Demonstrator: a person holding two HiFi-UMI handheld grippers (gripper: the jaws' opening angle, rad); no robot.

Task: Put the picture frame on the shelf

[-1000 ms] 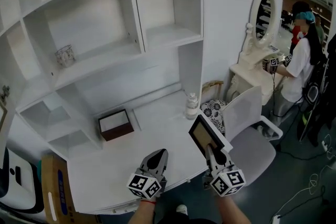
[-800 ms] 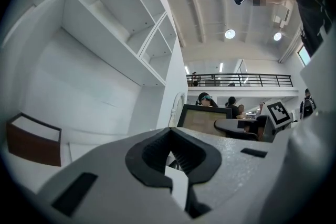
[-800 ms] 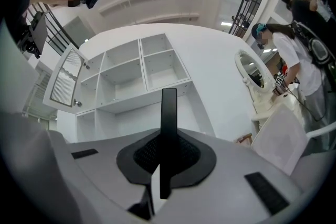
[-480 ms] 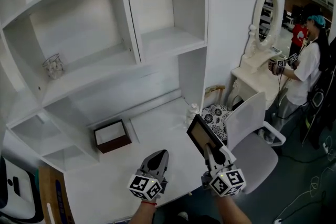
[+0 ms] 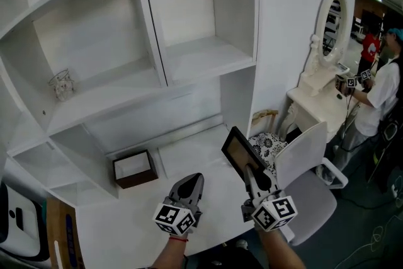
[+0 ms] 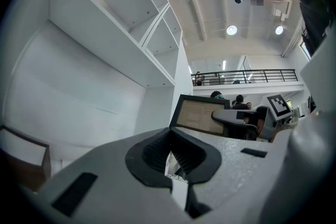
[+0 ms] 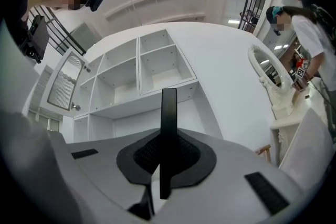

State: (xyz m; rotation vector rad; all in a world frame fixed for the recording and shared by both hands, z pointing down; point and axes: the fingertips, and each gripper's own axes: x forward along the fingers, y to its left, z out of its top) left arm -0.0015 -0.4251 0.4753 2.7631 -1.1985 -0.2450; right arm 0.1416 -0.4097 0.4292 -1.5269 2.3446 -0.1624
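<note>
Picture frame [image 5: 238, 153] higher than before, nearer the shelf [image 5: 201, 57] (in right gripper [image 5: 254, 174])

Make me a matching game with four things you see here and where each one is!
Things:
1. picture frame
2. brown box
3. glass jar
4. oval mirror

Places:
A. on the left shelf
B. between the jaws of the right gripper
C. on the white dresser at the right
D. on the desk under the shelves

Pairs: 1-B, 2-D, 3-A, 4-C
</note>
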